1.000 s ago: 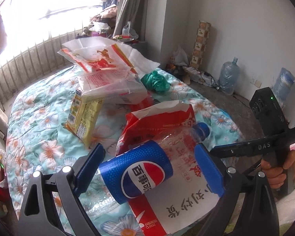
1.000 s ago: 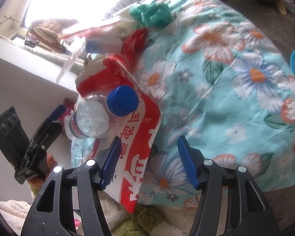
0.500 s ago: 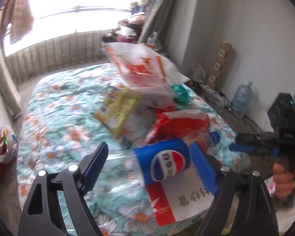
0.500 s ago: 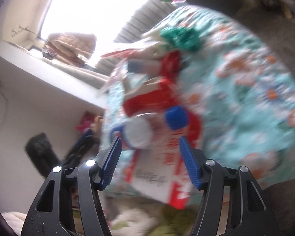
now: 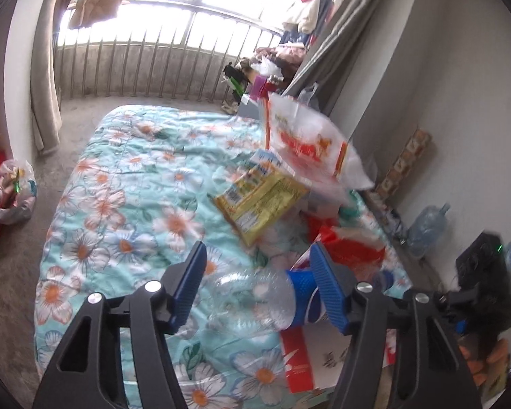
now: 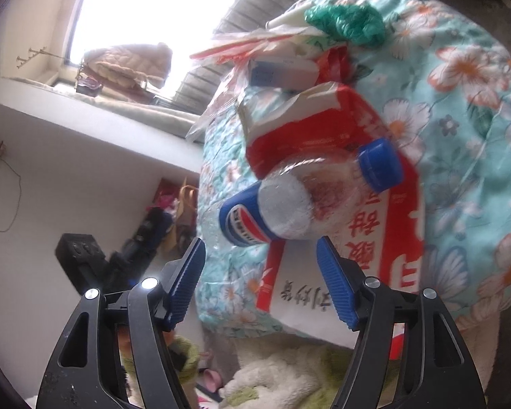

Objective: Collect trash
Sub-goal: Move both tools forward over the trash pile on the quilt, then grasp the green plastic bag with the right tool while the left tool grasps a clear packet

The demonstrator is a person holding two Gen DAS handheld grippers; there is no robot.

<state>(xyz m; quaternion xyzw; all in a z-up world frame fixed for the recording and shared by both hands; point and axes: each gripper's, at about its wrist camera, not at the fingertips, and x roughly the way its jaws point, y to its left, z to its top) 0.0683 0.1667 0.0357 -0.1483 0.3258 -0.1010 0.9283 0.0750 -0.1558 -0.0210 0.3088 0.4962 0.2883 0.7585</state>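
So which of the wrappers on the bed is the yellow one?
The flat yellow packet beyond the bottle. The bag behind it is white and red; the bag to its right is red.

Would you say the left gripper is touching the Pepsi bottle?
Cannot tell: in the left wrist view the bottle lies between the left gripper's open fingers, the right pad overlapping its label.

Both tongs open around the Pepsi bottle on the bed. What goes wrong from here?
1. The bottle is round, clear and crumpled; the left tongs sit near its base and could squeeze it out sideways.
2. It lies on the red-and-white bag, which may get pinched too.
3. The right tongs are close by and could collide.
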